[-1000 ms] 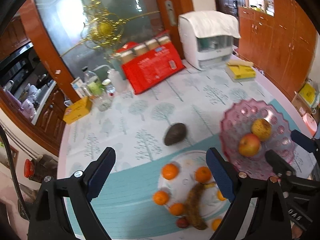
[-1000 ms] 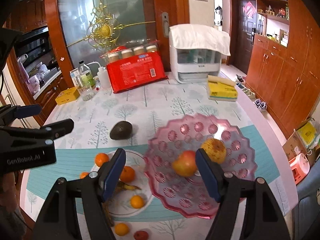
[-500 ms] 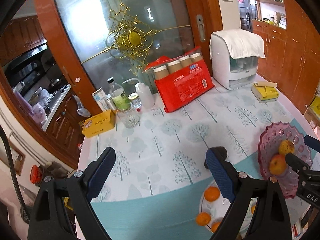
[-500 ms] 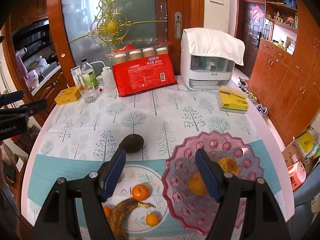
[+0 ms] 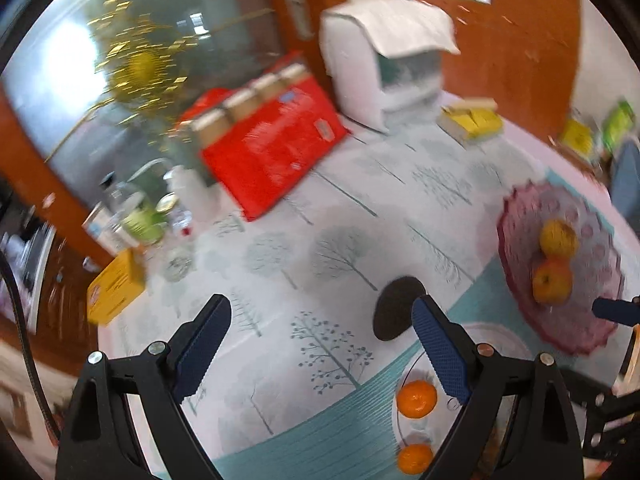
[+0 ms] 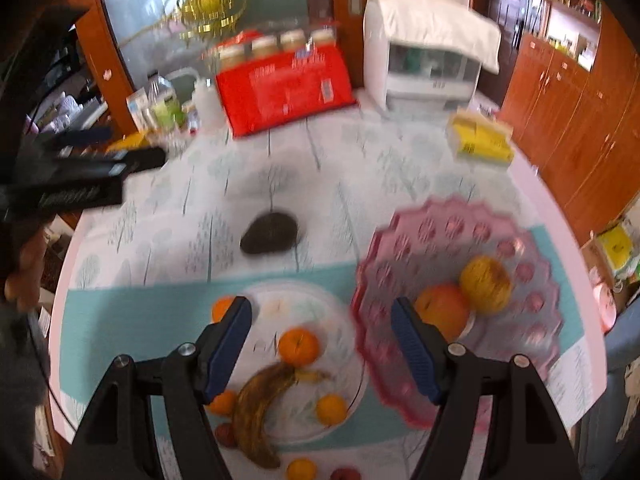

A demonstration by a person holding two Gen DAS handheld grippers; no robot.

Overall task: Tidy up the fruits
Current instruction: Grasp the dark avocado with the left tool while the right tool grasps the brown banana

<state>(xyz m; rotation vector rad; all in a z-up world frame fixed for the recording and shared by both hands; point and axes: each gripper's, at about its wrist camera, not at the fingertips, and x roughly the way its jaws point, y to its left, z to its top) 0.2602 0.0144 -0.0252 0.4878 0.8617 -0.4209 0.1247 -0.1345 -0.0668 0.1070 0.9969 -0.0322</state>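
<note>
Both empty and wide open, the left hand-held gripper and right hand-held gripper hover near the pink bowl, probably choosing fruit

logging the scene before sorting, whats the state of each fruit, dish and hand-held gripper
left hand-held gripper: open, empty
right hand-held gripper: open, empty
dark oval avocado: loose on tablecloth
pink scalloped plastic bowl: holds two fruits
browned banana: lying on clear round plate

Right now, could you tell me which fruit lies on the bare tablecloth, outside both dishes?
The dark avocado; every other visible fruit sits in the pink bowl or by the white plate.
</note>
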